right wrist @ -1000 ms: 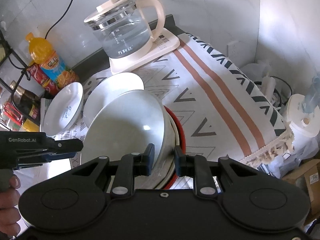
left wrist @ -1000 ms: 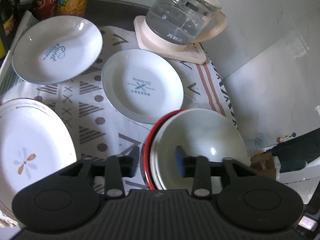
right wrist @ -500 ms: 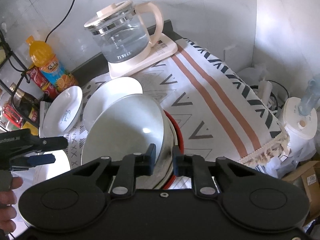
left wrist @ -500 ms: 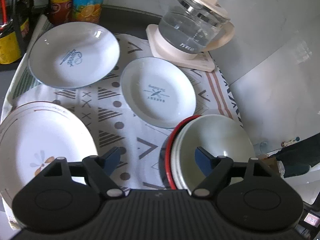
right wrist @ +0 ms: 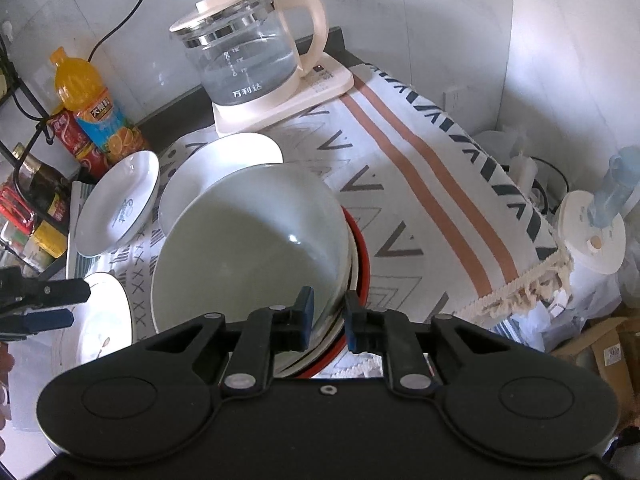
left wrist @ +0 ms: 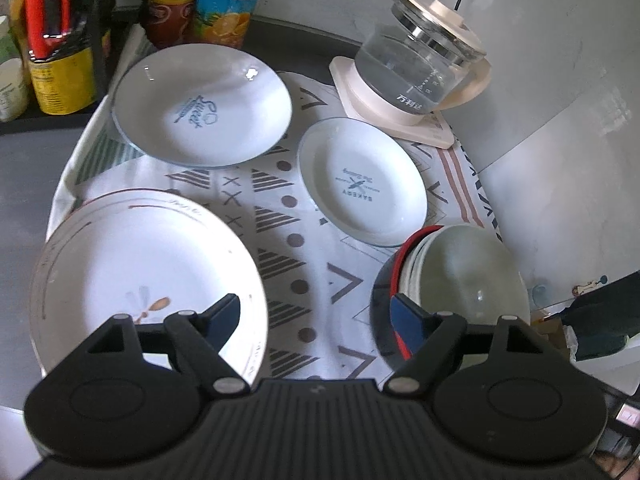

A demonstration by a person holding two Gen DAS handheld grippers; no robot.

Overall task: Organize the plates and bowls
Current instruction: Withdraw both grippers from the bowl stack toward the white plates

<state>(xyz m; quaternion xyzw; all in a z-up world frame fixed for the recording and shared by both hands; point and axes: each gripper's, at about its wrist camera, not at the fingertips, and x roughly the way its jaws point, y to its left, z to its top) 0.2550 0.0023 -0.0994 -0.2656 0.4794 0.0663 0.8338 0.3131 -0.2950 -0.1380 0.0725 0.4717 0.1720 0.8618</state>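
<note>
A pale green bowl (right wrist: 248, 248) tops a nested stack that ends in a red-rimmed bowl (right wrist: 362, 248). My right gripper (right wrist: 329, 312) has the stack's near rim between its pads, one inside the green bowl and one outside; its jaws are opening slightly. The same bowl stack (left wrist: 468, 276) sits at the lower right of the left wrist view. My left gripper (left wrist: 316, 312) is opening wide over the cloth, nothing between its fingers, one tip above the large flower plate (left wrist: 140, 264). Farther back lie a "Sweet" plate (left wrist: 200, 108) and a "Bakery" plate (left wrist: 360, 180).
A glass kettle (left wrist: 420, 68) on its cream base stands at the back against the wall. Drink bottles (left wrist: 228, 0) and a rack of jars (left wrist: 52, 40) line the back left. The patterned tablecloth (right wrist: 420, 208) ends in a fringed edge on the right, with clutter below.
My left gripper has opened wide and drawn left, away from the bowl stack toward the large plate. The right gripper has stayed at the bowl rim.
</note>
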